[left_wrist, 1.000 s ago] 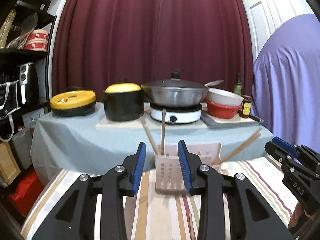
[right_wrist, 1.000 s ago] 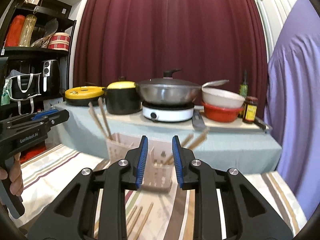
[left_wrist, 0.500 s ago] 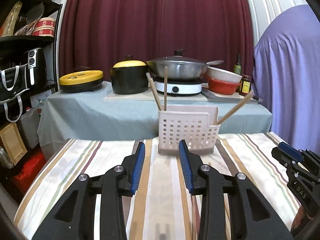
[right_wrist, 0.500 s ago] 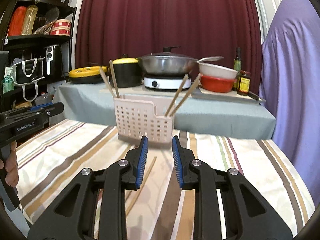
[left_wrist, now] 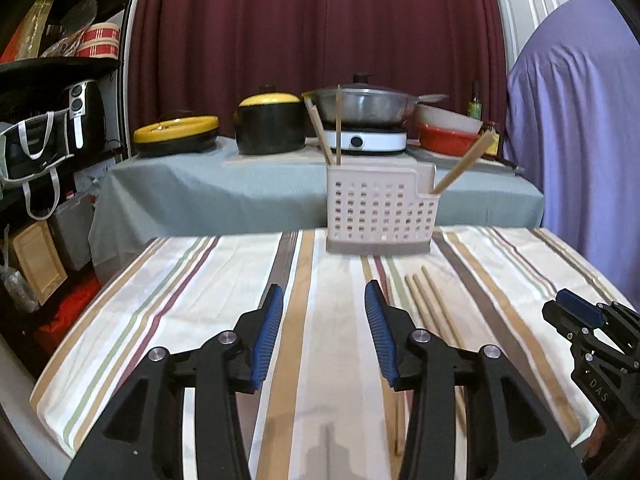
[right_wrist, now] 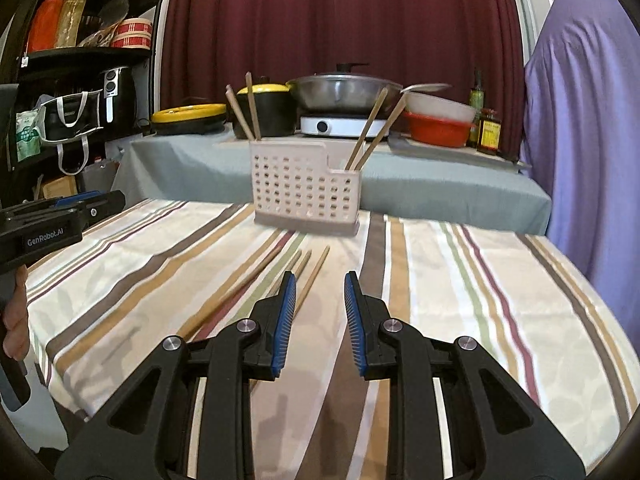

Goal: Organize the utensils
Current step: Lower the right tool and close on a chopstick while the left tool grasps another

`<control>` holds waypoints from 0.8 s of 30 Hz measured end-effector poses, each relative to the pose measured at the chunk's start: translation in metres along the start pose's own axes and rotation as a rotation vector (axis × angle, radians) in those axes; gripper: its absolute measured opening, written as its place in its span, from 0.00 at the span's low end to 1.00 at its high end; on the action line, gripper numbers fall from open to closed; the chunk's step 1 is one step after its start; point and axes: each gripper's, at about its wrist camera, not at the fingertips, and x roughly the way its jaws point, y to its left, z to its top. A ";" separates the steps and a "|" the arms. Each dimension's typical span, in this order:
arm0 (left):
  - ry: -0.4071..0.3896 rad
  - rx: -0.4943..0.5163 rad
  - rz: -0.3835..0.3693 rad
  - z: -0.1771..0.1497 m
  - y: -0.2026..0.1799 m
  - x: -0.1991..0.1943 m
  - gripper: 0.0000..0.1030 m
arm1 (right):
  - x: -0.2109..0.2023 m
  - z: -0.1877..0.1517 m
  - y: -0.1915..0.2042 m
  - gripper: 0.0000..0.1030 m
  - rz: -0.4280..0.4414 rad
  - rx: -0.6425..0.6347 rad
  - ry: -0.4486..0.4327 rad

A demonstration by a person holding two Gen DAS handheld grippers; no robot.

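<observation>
A pale perforated utensil holder [left_wrist: 380,210] [right_wrist: 306,198] stands upright at the far side of the striped tablecloth [left_wrist: 200,300] [right_wrist: 480,300], with wooden chopsticks leaning out of both its compartments. Several loose chopsticks [left_wrist: 430,304] [right_wrist: 256,284] lie flat on the cloth in front of it. My left gripper [left_wrist: 322,300] hovers over the cloth left of those chopsticks, its jaws opening with nothing between them. My right gripper [right_wrist: 320,286] stands open and empty just right of the loose chopsticks, also seen in the left wrist view [left_wrist: 580,320].
Behind the table a grey-covered counter [left_wrist: 240,188] carries a yellow-lidded pan [left_wrist: 176,134], a black pot [left_wrist: 270,126], a wok on a hotplate [left_wrist: 364,120], bowls and bottles. A dark shelf unit [left_wrist: 48,120] stands at the left, purple fabric [left_wrist: 572,140] at the right.
Both grippers have come down and closer to the table, so the holder now sits higher in view and the loose chopsticks show. The left jaws have widened.
</observation>
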 end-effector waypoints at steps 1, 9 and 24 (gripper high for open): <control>0.005 0.001 0.001 -0.003 0.001 -0.001 0.42 | -0.001 -0.005 0.002 0.24 0.002 -0.003 0.004; 0.064 -0.009 0.018 -0.036 0.012 -0.001 0.42 | 0.006 -0.030 0.020 0.24 0.040 -0.015 0.051; 0.117 -0.037 0.004 -0.053 0.017 0.011 0.42 | 0.034 -0.055 0.044 0.24 0.057 -0.064 0.146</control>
